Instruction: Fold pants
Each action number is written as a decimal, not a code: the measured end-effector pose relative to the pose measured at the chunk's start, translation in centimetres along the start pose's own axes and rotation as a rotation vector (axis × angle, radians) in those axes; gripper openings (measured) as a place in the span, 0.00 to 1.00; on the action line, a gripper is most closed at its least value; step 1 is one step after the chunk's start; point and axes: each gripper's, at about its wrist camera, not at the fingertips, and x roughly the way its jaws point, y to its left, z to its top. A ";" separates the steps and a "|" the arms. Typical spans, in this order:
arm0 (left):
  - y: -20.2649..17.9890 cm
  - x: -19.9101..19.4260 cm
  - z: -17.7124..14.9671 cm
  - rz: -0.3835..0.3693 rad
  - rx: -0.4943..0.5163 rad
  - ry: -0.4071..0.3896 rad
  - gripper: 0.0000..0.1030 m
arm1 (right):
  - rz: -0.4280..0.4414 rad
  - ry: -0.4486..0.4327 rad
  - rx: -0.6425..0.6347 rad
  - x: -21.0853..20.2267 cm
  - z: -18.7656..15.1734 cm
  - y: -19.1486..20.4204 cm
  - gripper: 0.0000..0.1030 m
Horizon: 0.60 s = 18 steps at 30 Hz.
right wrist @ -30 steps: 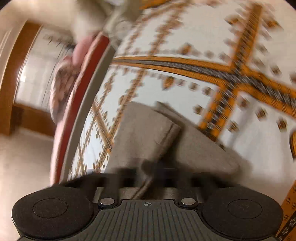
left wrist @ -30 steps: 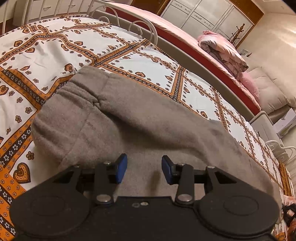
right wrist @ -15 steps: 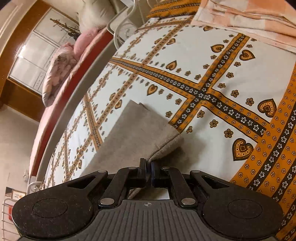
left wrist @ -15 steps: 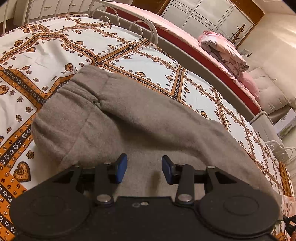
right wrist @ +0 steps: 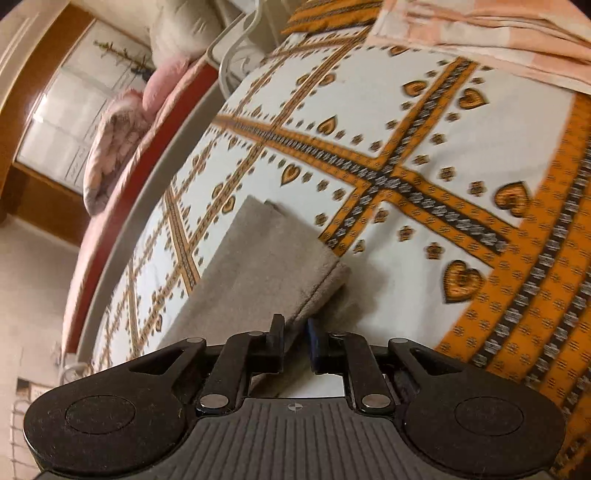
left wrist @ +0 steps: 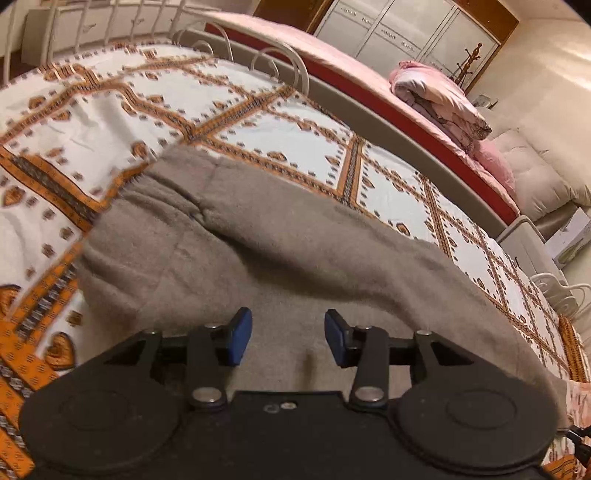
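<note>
left wrist: low, close over pants (left wrist: 280,251), faces along bed (left wrist: 258,125) toward wardrobe (left wrist: 399,33) | right wrist: rolled sideways, close above pant-leg hem (right wrist: 273,258), faces across bedspread toward bed rail (right wrist: 236,48) | shared: pants, bedspread, second bed's pink bedding (left wrist: 439,99)

A white bedspread (left wrist: 280,129) with orange heart-and-band borders covers the bed. Beyond its far edge runs a white scrolled metal rail (left wrist: 258,62), then a second bed with a pink sheet (left wrist: 314,48) and a rolled quilt (left wrist: 439,96). White wardrobe doors (left wrist: 399,33) stand behind
</note>
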 end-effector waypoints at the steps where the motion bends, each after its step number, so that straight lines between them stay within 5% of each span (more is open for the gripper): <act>1: 0.2 -0.5 0.0 0.004 0.000 -0.016 0.35 | 0.009 -0.001 0.021 -0.4 -0.1 -0.3 0.28; 2: 0.6 -1.1 0.1 0.000 -0.004 -0.038 0.36 | 0.027 -0.002 0.051 -0.7 -0.2 -0.8 0.44; 3: 0.9 -1.5 0.1 -0.004 -0.010 -0.052 0.37 | 0.031 -0.002 0.069 -0.9 -0.3 -1.1 0.50; 8: 2.3 -2.4 0.4 -0.005 -0.060 -0.066 0.35 | 0.090 0.003 0.093 -0.9 -0.2 -1.3 0.51; 18: 3.2 -3.0 0.1 0.022 -0.042 -0.037 0.34 | 0.036 0.027 0.129 2.7 1.1 -1.6 0.50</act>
